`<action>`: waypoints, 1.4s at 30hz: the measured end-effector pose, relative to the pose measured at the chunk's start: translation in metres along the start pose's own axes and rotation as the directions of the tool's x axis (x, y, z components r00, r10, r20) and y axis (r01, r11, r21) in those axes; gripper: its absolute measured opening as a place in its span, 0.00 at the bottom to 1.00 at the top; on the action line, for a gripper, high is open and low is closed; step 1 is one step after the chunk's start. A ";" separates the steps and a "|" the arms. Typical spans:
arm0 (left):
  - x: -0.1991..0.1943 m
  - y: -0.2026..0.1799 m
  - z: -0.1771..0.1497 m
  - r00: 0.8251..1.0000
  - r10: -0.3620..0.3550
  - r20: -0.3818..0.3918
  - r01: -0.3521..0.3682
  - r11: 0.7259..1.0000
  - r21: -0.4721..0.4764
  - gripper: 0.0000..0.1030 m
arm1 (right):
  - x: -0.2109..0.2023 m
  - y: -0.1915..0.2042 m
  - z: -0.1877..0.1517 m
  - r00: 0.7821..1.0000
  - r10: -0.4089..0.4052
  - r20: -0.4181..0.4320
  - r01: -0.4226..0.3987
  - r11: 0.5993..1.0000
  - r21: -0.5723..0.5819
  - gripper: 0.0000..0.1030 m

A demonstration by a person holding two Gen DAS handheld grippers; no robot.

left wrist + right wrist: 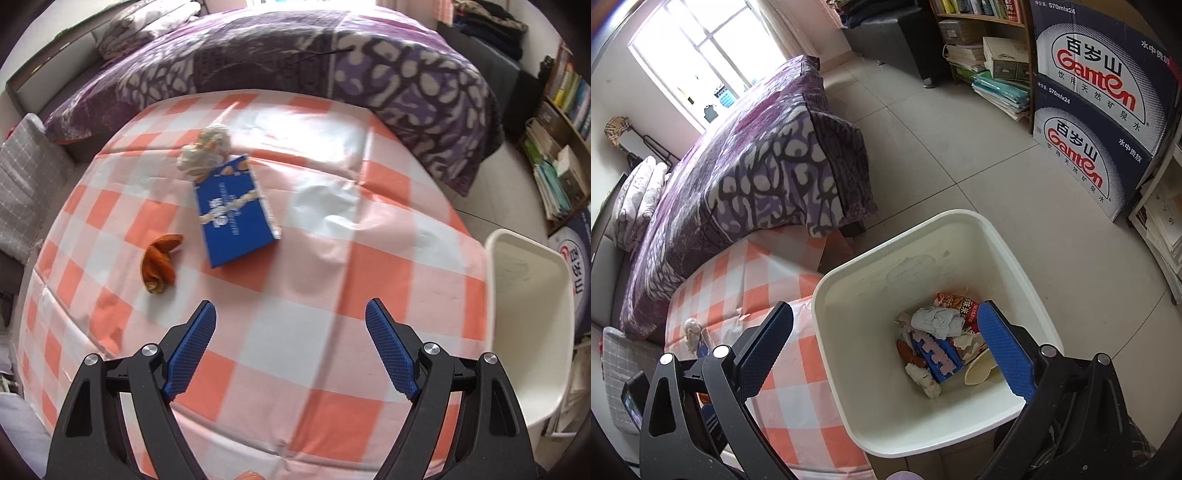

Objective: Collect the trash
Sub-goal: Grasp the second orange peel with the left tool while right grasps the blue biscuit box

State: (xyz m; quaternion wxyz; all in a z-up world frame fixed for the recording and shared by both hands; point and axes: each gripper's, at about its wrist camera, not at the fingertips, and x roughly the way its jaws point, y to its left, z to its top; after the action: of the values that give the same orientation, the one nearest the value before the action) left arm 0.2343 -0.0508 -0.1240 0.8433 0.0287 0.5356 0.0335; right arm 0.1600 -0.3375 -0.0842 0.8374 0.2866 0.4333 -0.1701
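My left tool (290, 325) gapes wide over the checked bench (303, 332); curled orange peel (159, 264) lies centre-left. Right tool (886, 343), wide, empty, hovers above the white plastic bin (1015, 236). Peel could slip.

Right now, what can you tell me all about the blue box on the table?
The blue box is flat and rectangular, cardboard by its look, with white writing and a pale bow-like pattern across its lid. It lies closed and askew on the checked tablecloth. Its far corner meets the crumpled paper; the orange peel lies apart, beside it.
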 end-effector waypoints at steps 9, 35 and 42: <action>0.038 0.088 0.000 0.992 0.045 -0.118 -0.060 0.990 -0.126 0.78 | 0.017 0.036 -0.014 0.999 0.003 -0.038 -0.005 0.998 -0.057 0.93; 0.057 0.175 0.000 0.998 -0.062 0.022 0.065 0.972 -0.224 0.24 | 0.086 0.230 -0.128 0.983 0.139 -0.123 -0.185 0.782 -0.596 0.93; 0.055 0.210 -0.009 0.998 -0.063 0.019 0.066 0.960 -0.273 0.24 | 0.113 0.270 -0.163 0.990 0.115 -0.079 -0.136 0.656 -0.742 0.93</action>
State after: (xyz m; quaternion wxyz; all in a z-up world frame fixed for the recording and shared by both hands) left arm 0.2443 0.1630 -0.1594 0.8425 -0.1051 0.5223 0.0794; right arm 0.2659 -0.0292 -0.1619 0.8854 -0.0494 0.4547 0.0836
